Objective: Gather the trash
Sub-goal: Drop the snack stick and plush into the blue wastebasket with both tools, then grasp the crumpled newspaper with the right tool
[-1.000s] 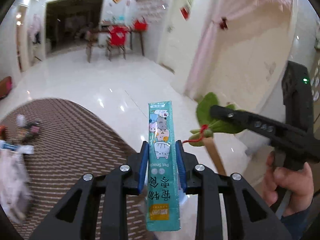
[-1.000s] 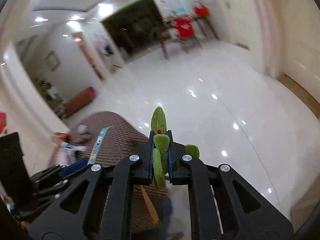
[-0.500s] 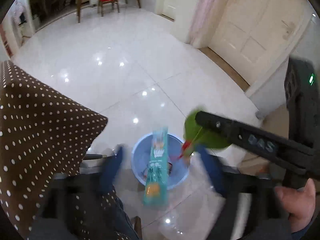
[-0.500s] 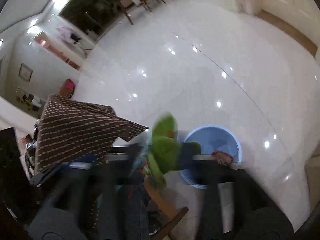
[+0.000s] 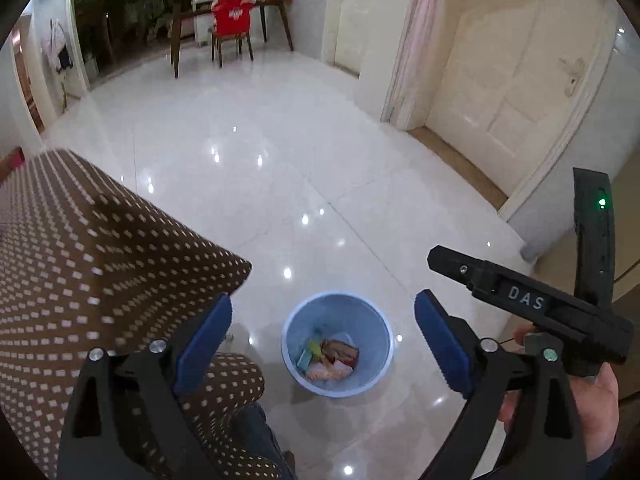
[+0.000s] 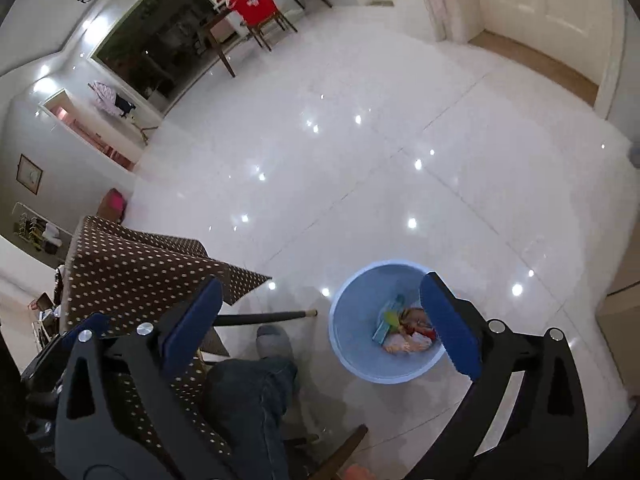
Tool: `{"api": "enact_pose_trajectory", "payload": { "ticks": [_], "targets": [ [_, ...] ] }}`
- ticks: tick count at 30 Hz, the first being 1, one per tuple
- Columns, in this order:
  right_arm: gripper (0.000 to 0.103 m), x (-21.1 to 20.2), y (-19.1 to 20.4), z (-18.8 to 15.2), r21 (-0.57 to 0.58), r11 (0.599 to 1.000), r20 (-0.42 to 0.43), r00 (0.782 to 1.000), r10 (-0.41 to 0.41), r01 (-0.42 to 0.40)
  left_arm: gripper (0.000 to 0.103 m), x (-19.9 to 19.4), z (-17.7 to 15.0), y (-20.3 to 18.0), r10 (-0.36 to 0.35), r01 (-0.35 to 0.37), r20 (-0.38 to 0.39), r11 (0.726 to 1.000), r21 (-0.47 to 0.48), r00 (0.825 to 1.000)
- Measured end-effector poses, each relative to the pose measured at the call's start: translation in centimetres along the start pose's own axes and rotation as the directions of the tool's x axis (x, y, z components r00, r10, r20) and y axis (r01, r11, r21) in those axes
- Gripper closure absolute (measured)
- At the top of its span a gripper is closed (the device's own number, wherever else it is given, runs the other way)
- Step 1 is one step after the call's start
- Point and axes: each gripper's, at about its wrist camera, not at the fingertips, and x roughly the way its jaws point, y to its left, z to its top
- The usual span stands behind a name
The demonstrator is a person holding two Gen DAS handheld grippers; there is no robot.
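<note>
A light blue trash bin (image 5: 375,322) stands on the white tiled floor and holds a teal snack packet (image 5: 306,357), a green leafy scrap and other wrappers. My left gripper (image 5: 322,332) is open and empty, held high above the bin. My right gripper (image 6: 320,312) is open and empty too, above the bin (image 6: 352,300), with the bin under its right finger. The packet (image 6: 385,322) lies in the bin in this view too. The right gripper also shows at the right of the left wrist view (image 5: 520,300).
A table with a brown polka-dot cloth (image 5: 80,264) is at the left, its corner close to the bin. The person's leg and grey slipper (image 6: 272,340) are beside the bin. A door (image 5: 520,92) and a far table with a red chair (image 5: 232,20) stand behind.
Both grippers swung from over the table to above the bin and opened. The teal packet and the green leaf dropped from them into the bin.
</note>
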Motion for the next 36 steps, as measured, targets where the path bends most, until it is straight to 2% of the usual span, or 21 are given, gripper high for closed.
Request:
{"api": "enact_pose_trajectory", "payload": {
  "ticks": [4,9,18,23,28,32,36],
  "targets": [
    [0.006,-3.1,1.8,0.3,-0.02,1.0,0.066,0.998,0.005,-0.003,0.011,-3.6,0.4,-0.2,-0.004,0.002,0.07,1.0,0.02,0.998],
    [0.006,-6.3,4.8,0.8,-0.058,0.998,0.131,0.991,0.027,-0.02,0.01,-8.1,0.5,0.2,-0.002,-0.004,0.165,0.999,0.035,0.986],
    [0.006,-10.8,12.3,-0.1,-0.179,0.982,0.192,0.976,0.102,-0.067,0.009,-14.3,-0.9,4.1,0.04,-0.04,0.272,0.999,-0.006,0.961],
    [0.006,-11.5,17.9,-1.5,-0.259,0.959,0.188,0.968,0.168,-0.116,0.009,-17.7,-2.8,7.6,0.09,-0.074,0.321,0.995,-0.062,0.943],
    [0.006,-10.8,23.1,-3.6,-0.345,0.926,0.148,0.965,0.215,-0.154,0.009,-20.9,-5.2,11.8,0.171,-0.129,0.348,0.982,-0.141,0.922],
    [0.006,-9.6,28.0,-6.1,-0.407,0.893,0.096,0.964,0.249,-0.19,0.009,-23.2,-7.6,15.6,0.257,-0.196,0.353,0.96,-0.198,0.9],
    [0.006,-8.4,32.7,-9.2,-0.492,0.838,0.025,0.958,0.286,-0.237,0.009,-24.9,-9.9,19.2,0.332,-0.257,0.344,0.934,-0.248,0.878]
  ]
}}
